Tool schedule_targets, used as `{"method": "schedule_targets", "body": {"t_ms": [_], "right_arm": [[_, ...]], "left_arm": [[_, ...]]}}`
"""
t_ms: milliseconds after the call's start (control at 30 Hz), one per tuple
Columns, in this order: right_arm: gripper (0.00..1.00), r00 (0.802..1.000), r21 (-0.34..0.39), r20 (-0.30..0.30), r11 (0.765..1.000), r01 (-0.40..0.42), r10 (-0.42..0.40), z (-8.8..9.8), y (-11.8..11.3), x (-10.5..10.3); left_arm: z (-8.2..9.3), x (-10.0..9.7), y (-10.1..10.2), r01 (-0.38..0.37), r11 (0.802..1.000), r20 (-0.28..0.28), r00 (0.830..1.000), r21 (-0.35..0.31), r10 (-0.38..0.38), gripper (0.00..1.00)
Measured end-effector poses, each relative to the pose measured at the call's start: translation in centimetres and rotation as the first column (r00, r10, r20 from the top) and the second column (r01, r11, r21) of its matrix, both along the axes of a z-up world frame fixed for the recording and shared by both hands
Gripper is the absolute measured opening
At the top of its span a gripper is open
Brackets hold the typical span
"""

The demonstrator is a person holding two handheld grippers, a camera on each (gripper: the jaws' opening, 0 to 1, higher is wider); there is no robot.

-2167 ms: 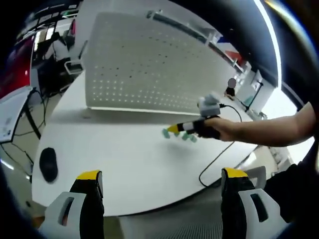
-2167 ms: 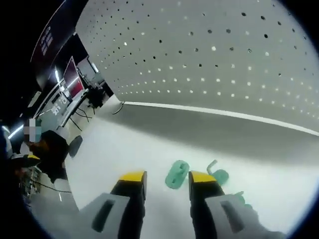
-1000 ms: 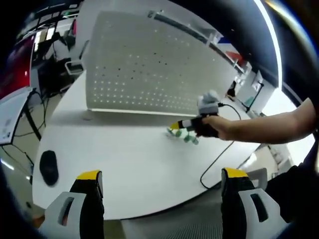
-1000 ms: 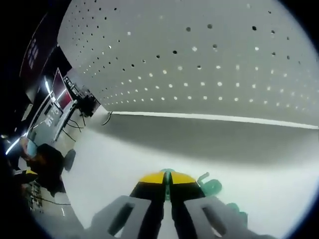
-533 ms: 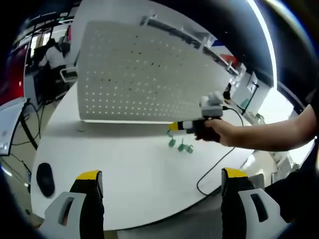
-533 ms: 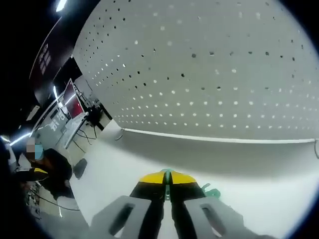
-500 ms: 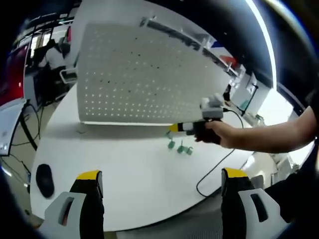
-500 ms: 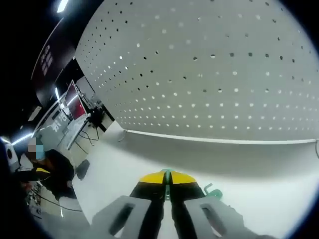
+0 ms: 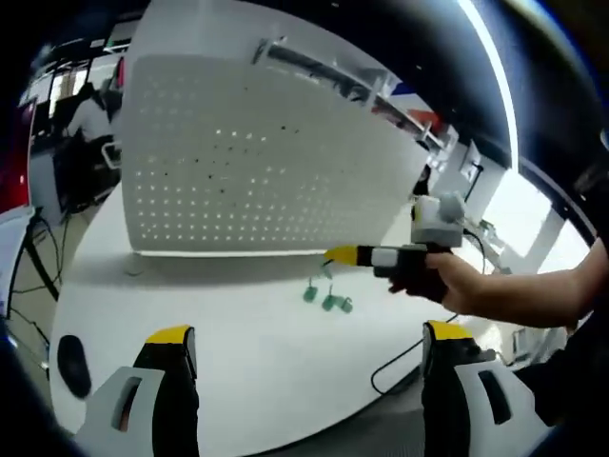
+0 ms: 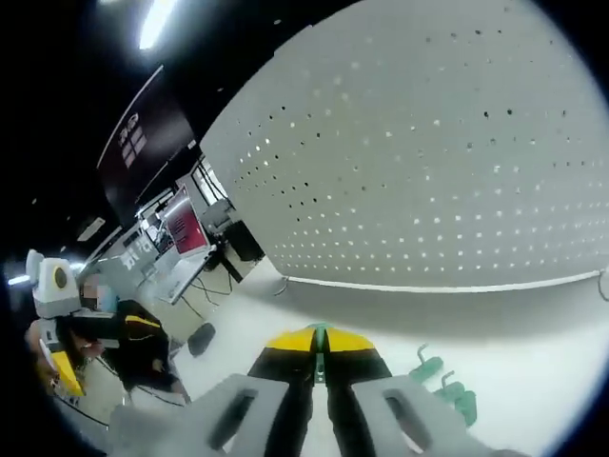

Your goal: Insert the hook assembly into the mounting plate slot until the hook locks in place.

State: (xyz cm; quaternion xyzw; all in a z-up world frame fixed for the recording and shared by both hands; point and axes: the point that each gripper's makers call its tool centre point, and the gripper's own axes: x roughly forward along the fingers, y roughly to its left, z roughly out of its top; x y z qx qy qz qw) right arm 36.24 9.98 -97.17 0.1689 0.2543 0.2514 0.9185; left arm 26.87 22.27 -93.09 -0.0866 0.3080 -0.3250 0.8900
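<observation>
Your right gripper has its yellow-tipped jaws pressed together on a green hook — only a thin green sliver shows between the tips, so its shape cannot be read. In the left gripper view the same right gripper is held up off the white table in your hand, tips pointing toward the lower edge of the white pegboard, near it but apart from it. Whether the hook tip reaches a hole — cannot tell at this resolution.

The pegboard stands upright on the table, its face full of small holes. Spare green hooks lie in a small cluster on the table below the raised gripper; in the right gripper view they sit just right of the jaws.

Your left gripper hangs back at the table's near edge, jaws spread wide, nothing between them. A black computer mouse lies at the left; a dark cable runs across the table on the right
</observation>
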Motion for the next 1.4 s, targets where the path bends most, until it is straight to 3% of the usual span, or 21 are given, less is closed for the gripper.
{"method": "schedule_targets", "body": {"t_ms": [100, 300, 367, 467, 633, 967, 1033, 1133, 1400], "right_arm": [[0.00, 1.000, 0.090, -0.019, 0.996, 0.018, -0.016, 1.3, 0.3, -1.4], [0.00, 1.000, 0.130, 0.029, 0.992, 0.001, -0.004, 3.6, 1.2, -3.9], [0.00, 1.000, 0.177, 0.010, 0.984, 0.006, -0.008, 3.8, 1.6, -4.5], [0.00, 1.000, 0.202, 0.019, 0.979, 0.004, -0.008, 4.3, 2.0, -5.3], [0.00, 0.999, 0.237, 0.044, 0.971, -0.015, 0.004, 5.9, 3.0, -6.4], [0.00, 0.991, 0.229, 0.120, 0.970, -0.086, 0.060, 8.5, 4.9, -8.0], [0.00, 0.988, 0.223, 0.132, 0.969, -0.106, 0.078, 8.8, 5.3, -8.2], [0.00, 0.983, 0.196, 0.145, 0.971, -0.139, 0.111, 9.0, 6.0, -8.5], [0.00, 0.967, 0.130, 0.204, 0.975, -0.182, 0.153, 9.9, 6.8, -8.8]], "left_arm": [[0.0, 0.0, -0.7, 0.002, 1.000, -0.002, 1.000, -0.010, -0.002, 0.95], [0.3, -0.4, -2.3, 0.037, 0.998, -0.015, 0.999, -0.052, -0.038, 0.90], [0.4, -0.5, -2.7, 0.039, 0.997, -0.019, 0.999, -0.063, -0.041, 0.88], [0.3, -0.7, -3.5, 0.062, 0.996, -0.025, 0.998, -0.065, -0.064, 0.83], [0.2, -0.6, -4.3, 0.078, 0.995, -0.038, 0.996, -0.069, -0.081, 0.82], [1.0, -0.3, -5.0, 0.076, 0.988, -0.040, 0.996, -0.134, -0.082, 0.54], [1.1, -0.4, -5.1, 0.075, 0.984, -0.050, 0.995, -0.160, -0.084, 0.47], [1.7, -0.7, -5.8, 0.069, 0.965, -0.086, 0.992, -0.254, -0.093, 0.41], [2.2, -0.3, -5.9, 0.061, 0.956, -0.078, 0.993, -0.289, -0.087, 0.25]]}}
